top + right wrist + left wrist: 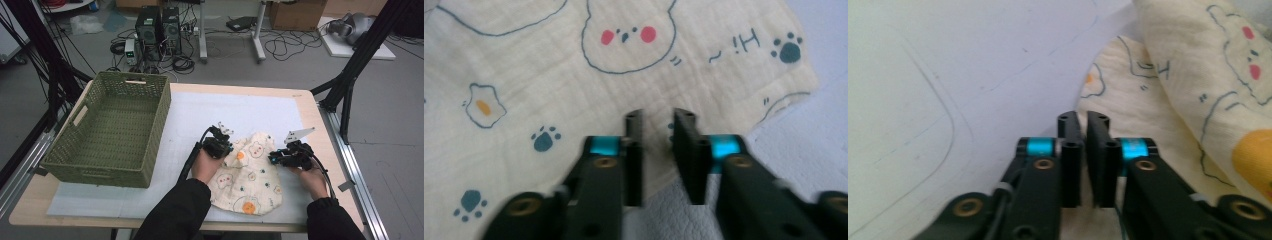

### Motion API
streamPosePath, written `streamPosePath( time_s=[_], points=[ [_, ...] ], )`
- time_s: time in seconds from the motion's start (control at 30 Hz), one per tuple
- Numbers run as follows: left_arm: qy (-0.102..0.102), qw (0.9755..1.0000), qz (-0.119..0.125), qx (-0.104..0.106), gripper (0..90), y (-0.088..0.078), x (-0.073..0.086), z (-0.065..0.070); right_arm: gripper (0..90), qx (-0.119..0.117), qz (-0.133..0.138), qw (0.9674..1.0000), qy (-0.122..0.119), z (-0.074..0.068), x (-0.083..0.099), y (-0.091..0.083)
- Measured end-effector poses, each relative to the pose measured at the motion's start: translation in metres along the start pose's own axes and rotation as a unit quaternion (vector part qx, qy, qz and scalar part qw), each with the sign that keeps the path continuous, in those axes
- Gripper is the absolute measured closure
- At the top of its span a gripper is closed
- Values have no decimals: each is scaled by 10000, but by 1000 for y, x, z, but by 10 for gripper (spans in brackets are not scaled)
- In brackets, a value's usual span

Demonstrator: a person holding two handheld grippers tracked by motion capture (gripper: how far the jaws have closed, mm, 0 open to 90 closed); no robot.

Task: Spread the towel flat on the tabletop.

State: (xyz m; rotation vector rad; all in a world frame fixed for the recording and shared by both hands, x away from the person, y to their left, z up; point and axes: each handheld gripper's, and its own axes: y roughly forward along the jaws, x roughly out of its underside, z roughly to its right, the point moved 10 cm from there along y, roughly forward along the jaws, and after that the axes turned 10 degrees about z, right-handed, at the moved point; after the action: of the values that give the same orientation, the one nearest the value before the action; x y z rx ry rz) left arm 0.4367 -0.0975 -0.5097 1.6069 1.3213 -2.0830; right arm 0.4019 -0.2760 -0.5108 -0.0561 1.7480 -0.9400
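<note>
A cream printed cloth, patterned with bears, paw prints and fried eggs, was seen lying crumpled on the white mat near the front edge of the table. The left gripper was placed at the cloth's left edge, the right gripper at its right edge. In the left gripper view, the left gripper was seen with jaws nearly together, only a thin gap between them, tips over the cloth's border; a pinch on fabric could not be confirmed. In the right gripper view, the right gripper was seen with jaws a little apart, cloth edge beneath the gap, pads not pressed on it. A green woven basket was left standing at the table's left, well apart from the cloth.
</note>
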Motion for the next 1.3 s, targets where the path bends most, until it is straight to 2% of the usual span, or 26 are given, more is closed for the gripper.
streamPosePath(
  time_s=[0.07, 0.13, 0.2, 0.3, 0.37, 0.43, 0.5, 0.53, 0.57, 0.6, 0.63, 0.73, 0.77, 0.83, 0.87, 0.9, 0.93, 0.97, 1.03, 1.07, 1.1, 1.17, 1.23, 1.27, 1.3],
  points=[
    [-13, 9999, -53, -90, 877, -2, 0, -1, 880, -62, 3, 10000, -16, -1, 0, 1],
    [66, 9991, -89, -398, 881, -7, 0, -9, 886, -66, -26, 9999, -97, -2, -1, 1],
    [9, 9976, 99, -682, 881, -19, -5, -21, 887, -66, -42, 9998, -159, -4, -2, 1],
    [-172, 9923, 359, -1174, 881, -41, -8, -45, 888, -33, 11, 9996, -270, -6, -6, -1],
    [-300, 9885, 390, -1428, 881, -55, -4, -62, 888, -103, 68, 9996, -238, -8, -9, -4],
    [-438, 9877, 277, -1477, 880, -63, 3, -73, 876, -188, 15, 9995, -246, -11, -9, -6],
    [-600, 9893, 398, -1268, 867, -66, 3, -75, 792, -108, 131, 9996, -215, -8, -15, -9],
    [-669, 9890, 444, -1243, 830, -65, 3, -76, 743, -73, 206, 9996, -152, -5, -19, -11],
    [-703, 9886, 514, -1230, 749, -63, 1, -77, 698, 25, 246, 9996, -105, 1, -23, -11],
    [-753, 9896, 584, -1081, 700, -59, 0, -75, 663, 114, 212, 9997, -24, 6, -25, -11],
    [-812, 9898, 596, -1003, 697, -54, 1, -74, 607, 176, 206, 9996, 32, 11, -28, -9],
    [-993, 9913, 241, -830, 657, -33, 10, -70, 554, 285, 128, 9994, 141, 23, -34, 2],
    [-968, 9922, 124, -781, 672, -29, 13, -68, 548, 330, 37, 9994, 124, 27, -34, 7],
    [-862, 9932, 118, -768, 787, -25, 14, -65, 591, 371, -118, 9992, 81, 31, -31, 16],
    [-898, 9931, 116, -752, 855, -25, 14, -64, 659, 325, -299, 9990, 86, 32, -26, 22],
    [-927, 9923, 84, -813, 862, -26, 15, -66, 724, 323, -367, 9988, 60, 32, -23, 25],
    [-878, 9919, 88, -918, 864, -28, 14, -68, 881, 237, -373, 9990, 115, 31, -24, 25],
    [-813, 9914, 122, -1018, 866, -32, 13, -72, 883, 140, -375, 9992, 78, 29, -24, 27],
    [-890, 9875, 436, -1223, 868, -41, 3, -80, 888, 141, -512, 9985, -96, 27, -27, 25],
    [-931, 9847, 627, -1330, 868, -46, -3, -84, 889, 201, -480, 9984, -196, 27, -31, 24],
    [-917, 9824, 782, -1430, 869, -51, -9, -88, 891, 268, -401, 9985, -273, 27, -38, 21],
    [-967, 9759, 1093, -1623, 869, -60, -18, -95, 891, 452, -167, 9980, -413, 28, -55, 12],
    [-989, 9707, 1343, -1728, 860, -64, -24, -101, 890, 652, 99, 9964, -530, 31, -73, 3],
    [-1066, 9688, 1355, -1782, 825, -65, -24, -103, 882, 830, 238, 9946, -568, 35, -81, -1],
    [-1161, 9665, 1342, -1854, 736, -65, -23, -106, 782, 995, 379, 9926, -592, 39, -88, -3]
  ],
)
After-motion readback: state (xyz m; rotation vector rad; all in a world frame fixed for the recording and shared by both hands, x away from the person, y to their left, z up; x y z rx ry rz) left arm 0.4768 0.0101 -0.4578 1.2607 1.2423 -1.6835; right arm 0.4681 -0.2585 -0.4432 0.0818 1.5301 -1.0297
